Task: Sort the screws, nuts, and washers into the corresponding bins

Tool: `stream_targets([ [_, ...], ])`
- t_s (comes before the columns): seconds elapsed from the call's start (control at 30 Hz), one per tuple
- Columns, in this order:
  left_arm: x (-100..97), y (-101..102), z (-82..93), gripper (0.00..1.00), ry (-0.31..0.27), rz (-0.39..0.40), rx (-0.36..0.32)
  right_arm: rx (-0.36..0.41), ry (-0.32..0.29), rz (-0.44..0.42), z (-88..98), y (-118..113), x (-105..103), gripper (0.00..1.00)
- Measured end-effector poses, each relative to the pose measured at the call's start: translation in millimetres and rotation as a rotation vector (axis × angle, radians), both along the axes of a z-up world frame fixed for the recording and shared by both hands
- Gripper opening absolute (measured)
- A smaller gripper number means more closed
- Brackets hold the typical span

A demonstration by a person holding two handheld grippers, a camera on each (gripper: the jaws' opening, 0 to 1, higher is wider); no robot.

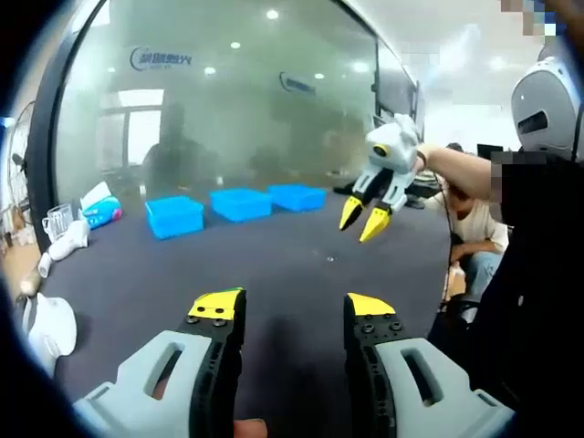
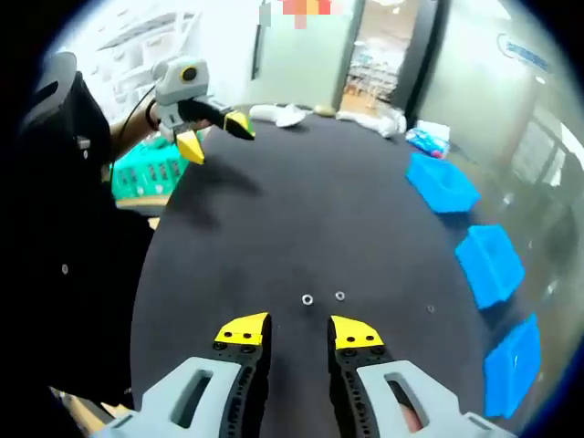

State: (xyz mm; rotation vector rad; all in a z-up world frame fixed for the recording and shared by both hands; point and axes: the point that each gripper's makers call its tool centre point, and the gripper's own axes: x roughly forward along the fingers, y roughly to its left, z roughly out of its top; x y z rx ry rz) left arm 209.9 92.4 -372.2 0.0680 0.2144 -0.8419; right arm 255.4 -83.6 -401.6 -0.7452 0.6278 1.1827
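Right claw [image 2: 298,332], jaws parted and empty, is held above two small nuts or washers [image 2: 323,297] on the dark worktop [image 2: 274,228]; left claw [image 1: 290,308] likewise released. Descent should be centred on one piece, bins [image 2: 489,263] lying well apart.

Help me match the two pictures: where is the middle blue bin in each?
Left gripper view: middle bin, centre, far across the table, by the glass wall.
Right gripper view: middle bin, right edge, mid-height.
Shared landmark: the row of three blue bins.
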Motion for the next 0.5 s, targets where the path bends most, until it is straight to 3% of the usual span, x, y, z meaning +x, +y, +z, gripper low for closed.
stream_targets([
  [0.23,0.0,4,-1.0,0.42,0.002,0.009,-0.005,-0.123,0.024,0.095,-12.5,14,1,0.22],
  [0.5,-1.5,6,-0.9,0.42,0.000,0.015,-0.015,-0.204,0.057,0.135,-24.1,26,7,0.21],
])
